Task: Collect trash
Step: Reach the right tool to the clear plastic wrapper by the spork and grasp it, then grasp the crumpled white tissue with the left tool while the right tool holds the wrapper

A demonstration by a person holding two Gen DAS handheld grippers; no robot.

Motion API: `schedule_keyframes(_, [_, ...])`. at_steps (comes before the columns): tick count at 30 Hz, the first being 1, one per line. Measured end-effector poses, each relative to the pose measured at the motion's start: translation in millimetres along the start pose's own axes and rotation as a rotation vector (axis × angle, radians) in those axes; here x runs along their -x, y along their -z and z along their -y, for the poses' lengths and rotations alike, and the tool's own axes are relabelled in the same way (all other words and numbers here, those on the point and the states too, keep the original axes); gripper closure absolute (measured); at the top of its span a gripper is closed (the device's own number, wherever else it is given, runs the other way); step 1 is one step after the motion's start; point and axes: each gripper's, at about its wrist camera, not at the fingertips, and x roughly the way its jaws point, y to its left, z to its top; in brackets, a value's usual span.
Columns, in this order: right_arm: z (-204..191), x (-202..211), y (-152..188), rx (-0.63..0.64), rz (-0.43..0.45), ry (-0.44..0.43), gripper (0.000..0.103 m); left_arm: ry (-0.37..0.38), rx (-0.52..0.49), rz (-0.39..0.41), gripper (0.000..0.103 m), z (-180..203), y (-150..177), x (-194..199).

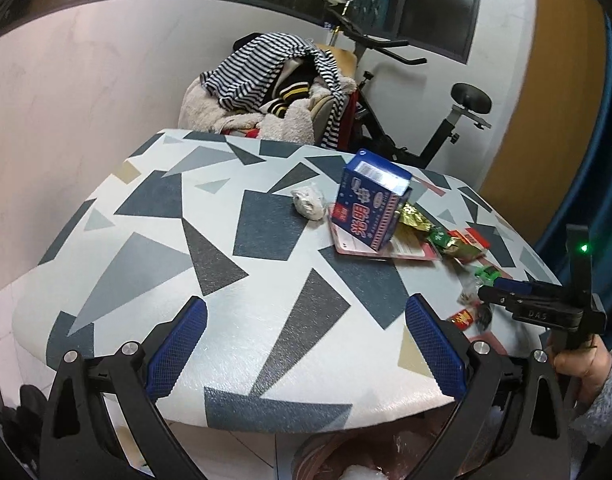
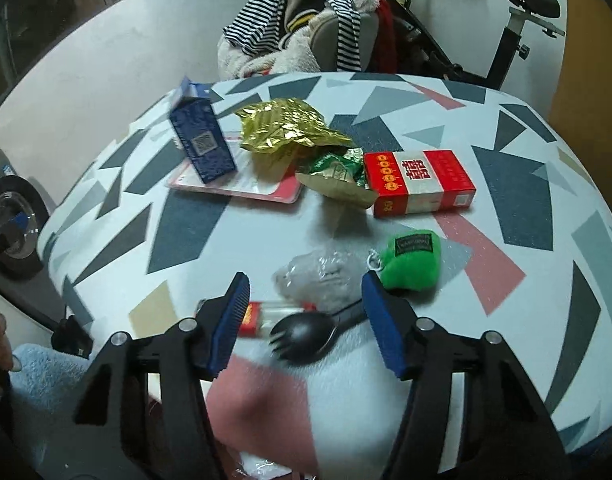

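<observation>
My left gripper (image 1: 306, 344) hangs open over the near edge of the patterned table (image 1: 226, 280), nothing between its blue pads. Farther back lie a crumpled white tissue (image 1: 309, 202) and a blue carton (image 1: 370, 200) standing on a pink card (image 1: 386, 250). My right gripper (image 2: 308, 320) is open low over the table, around a black spork (image 2: 302, 334), a small red-and-clear wrapper (image 2: 252, 316) and crumpled clear plastic (image 2: 322, 276). Its pads press on none of them. Beyond are a green plush pouch (image 2: 412, 260), a red box (image 2: 418, 182) and a gold foil wrapper (image 2: 286, 128).
A brownish bin (image 1: 306, 452) with white scraps sits under the table's near edge. Behind the table stand a chair piled with clothes (image 1: 266, 88) and an exercise bike (image 1: 446, 128). A washing machine door (image 2: 14, 220) is at the left. A hand (image 1: 578, 364) holds the right gripper.
</observation>
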Motion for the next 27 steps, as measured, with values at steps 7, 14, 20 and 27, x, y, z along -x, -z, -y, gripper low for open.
schedule_keyframes(7, [3,-20,-5,0.0,-0.041,0.045,0.043,0.013,0.035,-0.021,0.006,-7,-1,-12])
schedule_keyframes(14, [-2,-25,-6,0.026,-0.043,0.023,0.056,0.029,0.039,-0.04,0.006,-5,2,-20])
schedule_keyframes(20, [-12,-12,-12,0.039,0.008,-0.024,0.057,0.058,0.091,-0.056,0.006,-11,-1,-27])
schedule_keyframes(27, [-15,2,-20,0.018,0.059,-0.054,0.057,0.136,0.347,-0.1,0.017,-48,-28,-64])
